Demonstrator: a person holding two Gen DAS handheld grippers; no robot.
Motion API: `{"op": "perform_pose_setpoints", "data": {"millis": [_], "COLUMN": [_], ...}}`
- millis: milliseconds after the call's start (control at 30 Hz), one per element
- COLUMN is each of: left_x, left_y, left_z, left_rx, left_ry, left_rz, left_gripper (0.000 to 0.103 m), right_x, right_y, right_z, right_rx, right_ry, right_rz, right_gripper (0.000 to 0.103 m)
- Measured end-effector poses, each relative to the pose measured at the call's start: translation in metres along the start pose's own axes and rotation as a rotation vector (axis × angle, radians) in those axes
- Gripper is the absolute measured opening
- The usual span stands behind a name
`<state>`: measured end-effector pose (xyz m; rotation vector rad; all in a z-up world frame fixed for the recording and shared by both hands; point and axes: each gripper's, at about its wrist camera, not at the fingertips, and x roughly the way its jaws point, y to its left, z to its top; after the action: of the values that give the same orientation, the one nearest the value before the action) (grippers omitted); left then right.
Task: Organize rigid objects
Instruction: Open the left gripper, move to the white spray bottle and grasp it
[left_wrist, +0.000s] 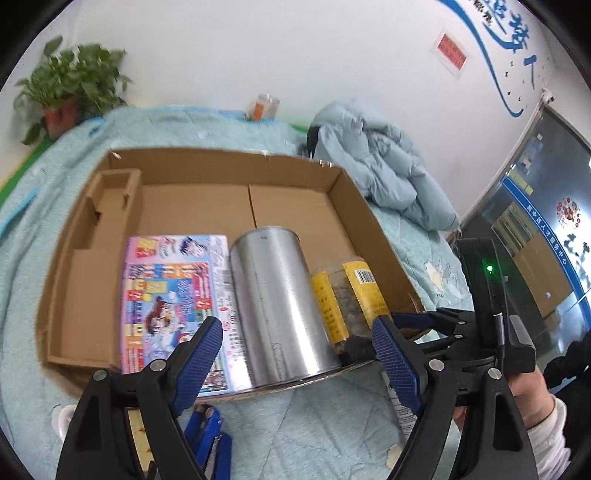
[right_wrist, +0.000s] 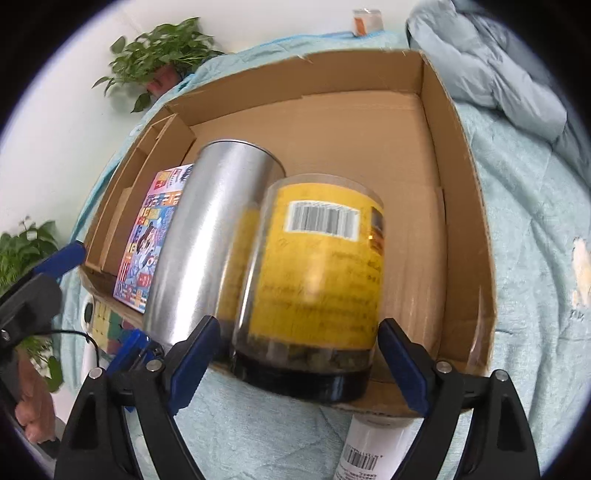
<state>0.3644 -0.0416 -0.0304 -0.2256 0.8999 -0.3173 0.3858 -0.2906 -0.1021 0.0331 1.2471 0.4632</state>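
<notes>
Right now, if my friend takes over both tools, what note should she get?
Left tool: open, empty, hanging over the near edge of the cardboard box.
Right tool: open, its pads either side of the yellow-label jar but not pressing it.
In the box, lying side by side: colourful flat box, silver can, yellow-label jar.
Left outside on the blue blanket: white bottle, blue stapler-like thing, cube puzzle.
Next, probably: pick those up and pack them.
</notes>
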Motion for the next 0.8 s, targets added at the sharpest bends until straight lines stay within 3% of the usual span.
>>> {"op": "perform_pose_setpoints", "data": {"millis": [100, 200, 300, 433, 467, 500, 567, 600, 667, 700, 733, 767, 800], "left_x": [-0.021, -0.04, -0.059, -0.068, -0.071, -0.075, -0.074, -0.072, -0.072, -0.072, -0.072, -0.07, -0.067], "left_y": [-0.005, -0.015, -0.023, -0.026, -0.026, -0.026, -0.025, -0.021, -0.015, -0.014, -0.015, -0.015, -0.015], "left_z": [-0.012, -0.025, -0.044, -0.067, -0.074, -0.082, -0.094, -0.1, -0.115, -0.12, -0.128, -0.133, -0.139], "left_rx": [0.038, 0.063, 0.097, 0.12, 0.12, 0.117, 0.103, 0.077, 0.013, 0.005, -0.001, -0.005, -0.01], "left_ry": [-0.079, -0.179, -0.298, -0.298, -0.299, -0.305, -0.266, -0.218, -0.193, -0.194, -0.189, -0.175, -0.154], "left_rz": [0.039, 0.105, 0.198, 0.26, 0.266, 0.279, 0.297, 0.289, 0.276, 0.289, 0.317, 0.337, 0.361], "left_gripper": [0.084, 0.102, 0.103, 0.102, 0.094, 0.083, 0.002, 0.0, 0.001, 0.004, 0.025, 0.048, 0.103], "right_x": [-0.013, -0.036, -0.058, -0.07, -0.074, -0.078, -0.082, -0.081, -0.076, -0.074, -0.073, -0.072, -0.074], "right_y": [0.01, 0.013, 0.015, 0.021, 0.022, 0.027, 0.031, 0.031, 0.03, 0.031, 0.033, 0.035, 0.037], "right_z": [-0.006, -0.022, -0.049, -0.088, -0.094, -0.102, -0.117, -0.12, -0.13, -0.134, -0.14, -0.144, -0.151], "right_rx": [-0.046, -0.05, -0.027, -0.013, -0.017, -0.02, -0.012, 0.0, 0.006, -0.003, -0.019, -0.031, -0.049], "right_ry": [-0.052, -0.146, -0.27, -0.346, -0.368, -0.396, -0.413, -0.401, -0.376, -0.367, -0.356, -0.357, -0.381], "right_rz": [-0.047, -0.048, -0.104, -0.15, -0.16, -0.187, -0.261, -0.263, -0.207, -0.182, -0.165, -0.159, -0.156], "right_gripper": [0.097, 0.098, 0.101, 0.1, 0.093, 0.072, 0.035, 0.033, 0.034, 0.045, 0.058, 0.088, 0.094]}}
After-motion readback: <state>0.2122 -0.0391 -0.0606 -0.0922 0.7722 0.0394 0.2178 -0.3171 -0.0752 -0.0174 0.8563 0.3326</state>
